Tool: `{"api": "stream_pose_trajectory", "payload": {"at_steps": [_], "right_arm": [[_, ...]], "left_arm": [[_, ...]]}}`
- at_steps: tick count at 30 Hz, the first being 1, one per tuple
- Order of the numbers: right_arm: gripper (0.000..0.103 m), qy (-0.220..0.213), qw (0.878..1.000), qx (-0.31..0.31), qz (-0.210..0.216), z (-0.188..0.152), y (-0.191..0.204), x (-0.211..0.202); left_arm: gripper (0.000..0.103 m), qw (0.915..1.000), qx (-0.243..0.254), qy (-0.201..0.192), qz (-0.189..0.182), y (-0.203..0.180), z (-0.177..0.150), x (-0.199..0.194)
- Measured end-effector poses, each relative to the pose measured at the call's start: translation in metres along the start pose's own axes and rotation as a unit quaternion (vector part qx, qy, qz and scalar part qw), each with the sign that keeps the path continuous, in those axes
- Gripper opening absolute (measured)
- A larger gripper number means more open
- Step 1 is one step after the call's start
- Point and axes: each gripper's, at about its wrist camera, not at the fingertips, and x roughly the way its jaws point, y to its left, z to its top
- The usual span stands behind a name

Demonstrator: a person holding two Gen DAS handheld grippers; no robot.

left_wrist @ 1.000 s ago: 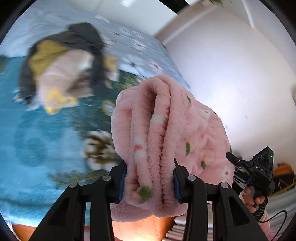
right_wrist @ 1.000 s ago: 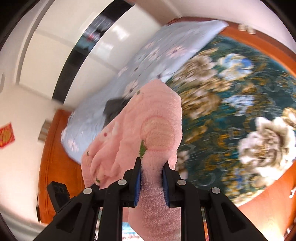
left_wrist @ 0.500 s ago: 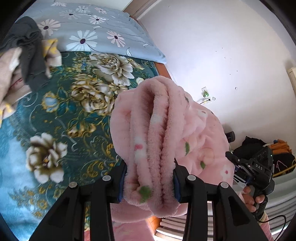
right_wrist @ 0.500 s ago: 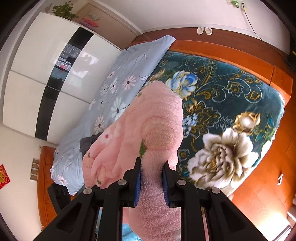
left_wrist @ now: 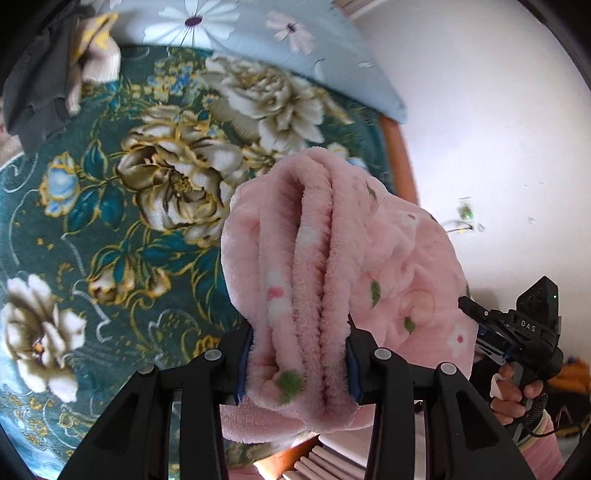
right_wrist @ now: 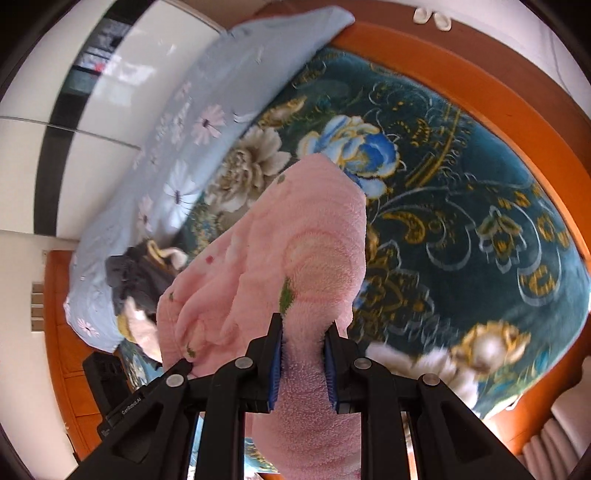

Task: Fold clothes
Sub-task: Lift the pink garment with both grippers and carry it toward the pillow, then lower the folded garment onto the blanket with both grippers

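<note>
Both squeezed tight on the pink fleece garment [left_wrist: 332, 258]: left gripper [left_wrist: 299, 363], right gripper [right_wrist: 303, 367]. Lower flat onto flowered blanket [left_wrist: 110, 206], mid-left.

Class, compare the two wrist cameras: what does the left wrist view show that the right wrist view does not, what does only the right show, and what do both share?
Only the left wrist view shows the person's hand on the right gripper's handle, and the bare white wall.

Only the right wrist view shows the white wardrobe with its dark stripe, the slippers on the floor, and the bed's orange wooden frame curving round the blanket.

Both show the pink fleece garment clamped in a gripper, the teal floral blanket, the light blue daisy sheet and the dark clothes pile.
</note>
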Motion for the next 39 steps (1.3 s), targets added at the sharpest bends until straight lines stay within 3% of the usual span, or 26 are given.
{"api": "stream_pose_trajectory", "payload": {"at_steps": [6,14,21,25,27,29,31,33,37,39], "right_arm": [[0.021,0.025,1.000,0.006,-0.003,0.072,-0.023,0.040],[0.021,0.013,1.000,-0.007,-0.007,0.156,-0.033,0.077],[0.021,0.056,0.997,-0.025,-0.056,0.165,-0.057,0.126],[0.028,0.057,0.997,-0.019,-0.046,0.158,-0.070,0.122],[0.028,0.044,0.998,-0.017,-0.046,0.154,-0.073,0.112],[0.028,0.023,0.998,-0.027,-0.058,0.147,-0.070,0.097],[0.028,-0.003,0.996,-0.048,-0.070,0.137,-0.060,0.083],[0.028,-0.019,0.995,-0.071,-0.067,0.123,-0.046,0.075],[0.028,0.004,0.990,-0.129,-0.064,0.089,-0.018,0.091],[0.028,0.020,0.988,-0.136,-0.069,0.078,-0.018,0.103]], "left_arm": [[0.042,0.9998,-0.001,0.005,0.021,-0.020,0.060,0.046],[0.042,0.9989,-0.026,-0.015,0.036,-0.025,0.117,0.090],[0.046,0.9938,-0.085,0.021,0.069,0.004,0.114,0.122],[0.050,0.9920,-0.098,0.033,0.072,0.009,0.107,0.113],[0.051,0.9916,-0.094,0.017,0.087,0.004,0.103,0.097],[0.051,0.9919,-0.055,-0.006,0.114,-0.014,0.101,0.082],[0.051,0.9888,0.025,-0.033,0.144,-0.046,0.100,0.070],[0.051,0.9851,0.086,-0.037,0.145,-0.074,0.103,0.069],[0.051,0.9780,0.156,-0.027,0.136,-0.103,0.109,0.078],[0.051,0.9777,0.155,-0.022,0.140,-0.092,0.113,0.086]]}}
